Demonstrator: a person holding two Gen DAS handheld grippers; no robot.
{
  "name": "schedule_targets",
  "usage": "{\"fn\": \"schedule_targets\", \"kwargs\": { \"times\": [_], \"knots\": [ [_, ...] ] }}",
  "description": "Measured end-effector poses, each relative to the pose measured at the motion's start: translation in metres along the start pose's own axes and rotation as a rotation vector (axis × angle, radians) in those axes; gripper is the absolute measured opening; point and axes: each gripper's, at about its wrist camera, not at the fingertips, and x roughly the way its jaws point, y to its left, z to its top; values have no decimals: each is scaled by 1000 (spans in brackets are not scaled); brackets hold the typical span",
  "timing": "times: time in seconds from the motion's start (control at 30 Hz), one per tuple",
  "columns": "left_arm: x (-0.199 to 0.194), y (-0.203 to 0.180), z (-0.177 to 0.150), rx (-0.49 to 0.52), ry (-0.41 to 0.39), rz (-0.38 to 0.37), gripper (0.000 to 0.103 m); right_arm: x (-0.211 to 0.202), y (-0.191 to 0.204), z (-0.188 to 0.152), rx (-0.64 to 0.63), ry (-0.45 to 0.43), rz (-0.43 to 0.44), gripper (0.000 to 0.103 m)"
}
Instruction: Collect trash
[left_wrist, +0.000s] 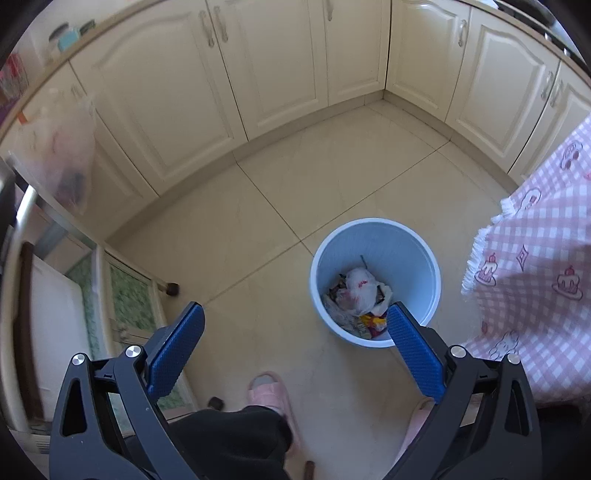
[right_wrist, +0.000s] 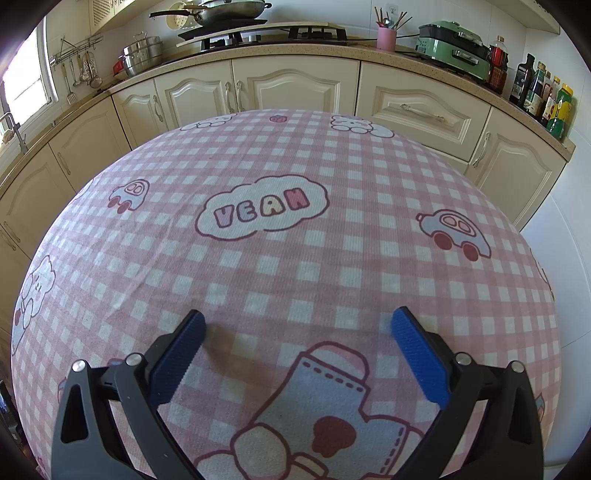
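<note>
Trash (left_wrist: 356, 295), a crumpled white plastic bag over mixed coloured wrappers, lay at the bottom of a round pale-blue plastic bin (left_wrist: 424, 258) standing on the beige tiled floor (left_wrist: 258, 221), just beside the hanging fringed edge of the pink-and-white checked tablecloth (left_wrist: 535, 258). Likely reason for placement: bin sat close to the worktop so items lifted off it needed only a short drop.

Left wrist view: left claw (left_wrist: 295, 314) was held high over the floor, pointed downward, blue ribbed pads spread wide with nothing between them. Its right pad overlapped the near rim of the bin in the picture; the bin sat right of the claw's centre line, so the claw was not squarely over the opening. The person's pink slipper (left_wrist: 269, 395) and dark trouser leg showed below the claw, near the bin. Judgement: pose fits either a completed release or an idle hold.

Right wrist view: right claw (right_wrist: 297, 325) hovered low over the same checked cloth (right_wrist: 295, 258) on the worktop, tilted forward, pads wide apart and empty. No trash was visible on the cloth within this view. Cream cabinets (right_wrist: 295, 88) and a gas hob with a pan (right_wrist: 229, 14) stood beyond. Judgement: collection looked nearly finished, or the remaining items lay outside the frame.
</note>
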Motion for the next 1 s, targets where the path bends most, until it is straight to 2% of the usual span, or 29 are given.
{"fn": "schedule_targets", "kwargs": {
  "times": [0.27, 0.47, 0.63, 1.0],
  "knots": [
    [1, -12, -1, 25, -37, -151, 95, 0, 0, 0, 0, 0, 0, 98],
    [-11, -19, -3, 37, -72, -192, 95, 0, 0, 0, 0, 0, 0, 99],
    [-34, -21, -1, 22, -135, -226, 95, 0, 0, 1, 0, 0, 0, 99],
    [-79, -45, -9, 62, -233, -282, 95, 0, 0, 0, 0, 0, 0, 99]
  ]
}}
